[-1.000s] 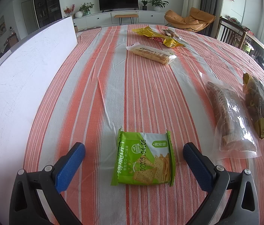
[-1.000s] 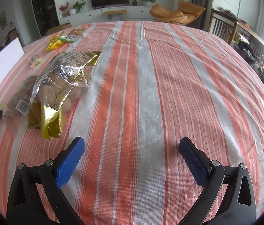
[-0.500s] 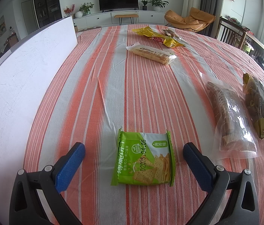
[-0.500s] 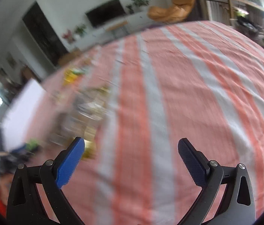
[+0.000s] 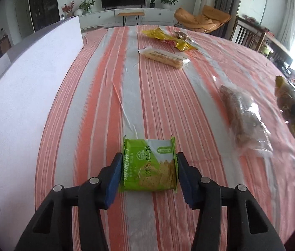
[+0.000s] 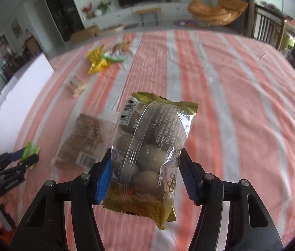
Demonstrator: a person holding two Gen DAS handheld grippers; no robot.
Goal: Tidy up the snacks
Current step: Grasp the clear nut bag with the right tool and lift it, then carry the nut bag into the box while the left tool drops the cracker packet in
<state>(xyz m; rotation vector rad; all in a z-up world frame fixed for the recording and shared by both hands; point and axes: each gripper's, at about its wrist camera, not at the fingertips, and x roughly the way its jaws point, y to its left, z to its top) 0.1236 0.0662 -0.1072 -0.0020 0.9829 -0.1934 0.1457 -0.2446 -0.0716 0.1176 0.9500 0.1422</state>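
My left gripper (image 5: 149, 167) is shut on a green cracker packet (image 5: 150, 167) that lies on the striped tablecloth (image 5: 105, 96). My right gripper (image 6: 144, 167) is shut on a clear-and-gold bag of round snacks (image 6: 151, 146), with the blue pads pressing its sides. That bag shows at the far right of the left wrist view (image 5: 291, 106). The left gripper with the green packet shows at the left of the right wrist view (image 6: 21, 156).
A clear bag of brown biscuits (image 5: 243, 117) lies right of the green packet. A long wafer packet (image 5: 164, 56) and yellow wrappers (image 5: 166, 38) lie further back. A white board (image 5: 21, 87) stands along the table's left edge. Chairs stand beyond the far right edge.
My left gripper closed on the green cracker packet. My right gripper swung left to the clear-and-gold bag and closed on it.
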